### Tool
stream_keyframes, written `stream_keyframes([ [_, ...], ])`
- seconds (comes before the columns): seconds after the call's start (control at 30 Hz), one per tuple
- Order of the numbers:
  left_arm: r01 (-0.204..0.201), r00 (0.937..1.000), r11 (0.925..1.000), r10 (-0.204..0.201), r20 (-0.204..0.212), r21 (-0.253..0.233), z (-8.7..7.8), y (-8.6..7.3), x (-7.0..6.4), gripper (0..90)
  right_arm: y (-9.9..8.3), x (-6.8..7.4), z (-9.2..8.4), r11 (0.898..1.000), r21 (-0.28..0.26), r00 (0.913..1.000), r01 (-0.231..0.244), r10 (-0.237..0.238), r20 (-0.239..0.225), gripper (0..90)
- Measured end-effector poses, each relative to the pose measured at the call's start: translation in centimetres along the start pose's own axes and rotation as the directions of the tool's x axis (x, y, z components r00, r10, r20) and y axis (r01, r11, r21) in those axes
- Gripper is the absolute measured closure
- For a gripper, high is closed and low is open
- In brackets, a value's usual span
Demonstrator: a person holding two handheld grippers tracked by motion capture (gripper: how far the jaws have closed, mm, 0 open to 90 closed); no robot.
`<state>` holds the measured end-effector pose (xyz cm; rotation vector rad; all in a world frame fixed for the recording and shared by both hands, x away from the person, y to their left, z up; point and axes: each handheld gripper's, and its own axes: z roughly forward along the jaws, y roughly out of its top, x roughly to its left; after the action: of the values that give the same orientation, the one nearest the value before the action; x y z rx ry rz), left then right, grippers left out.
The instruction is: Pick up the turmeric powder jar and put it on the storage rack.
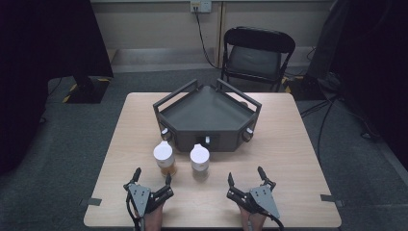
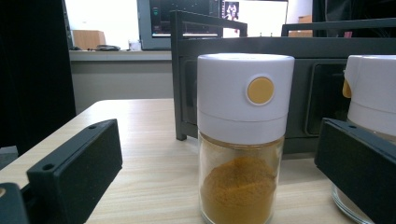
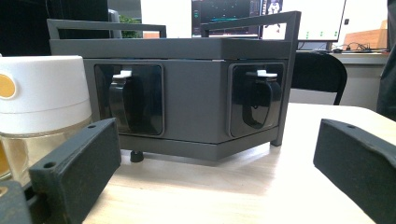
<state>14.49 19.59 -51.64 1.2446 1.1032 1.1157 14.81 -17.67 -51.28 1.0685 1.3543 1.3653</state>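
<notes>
Light wood-grain bench [image 1: 288,144] fills mid-frame in the high view, a black folding chair [image 1: 255,55] behind its far edge. A dark grey angular metal rack [image 1: 207,113] with rail handles sits centre-back on the bench; its front faces carry recessed black slots, clear in the right gripper view [image 3: 128,100].

Two clear glass spice jars with white caps stand just in front of the rack, near each other but apart. The left jar holding orange-brown powder [image 1: 164,159] has a yellow button on its cap and stands upright; in the left gripper view it sits dead ahead [image 2: 243,140]. The right jar with paler contents [image 1: 199,160] shows at the left edge of the right gripper view [image 3: 42,112].

Left tool [image 1: 152,177] rests low near the bench's front edge, jaws spread wide, nothing between them. Right tool [image 1: 246,175] is the same: jaws fully apart, empty, aimed more at the rack than at its jar.

Judgement: the step is the approach to grasp the jars. To do it well, the left tool goes straight forward, keeping the orange jar centred, and closes on the glass body below the cap, not on the button. The right tool needs to swing towards its jar first. Slow closure is advised; the jars are tall and could tip.
</notes>
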Motion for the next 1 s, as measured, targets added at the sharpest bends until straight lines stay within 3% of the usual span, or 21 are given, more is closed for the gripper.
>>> stream_keyframes([
  [1.0, -0.001, 0.9999, 1.0, 0.001, -0.012, -0.001, 0.06, -0.01, -0.15, 0.2, 0.0, 0.01, -0.01, 1.0, 0.0, 1.0, 0.0, 0.0, 0.001, 0.0],
])
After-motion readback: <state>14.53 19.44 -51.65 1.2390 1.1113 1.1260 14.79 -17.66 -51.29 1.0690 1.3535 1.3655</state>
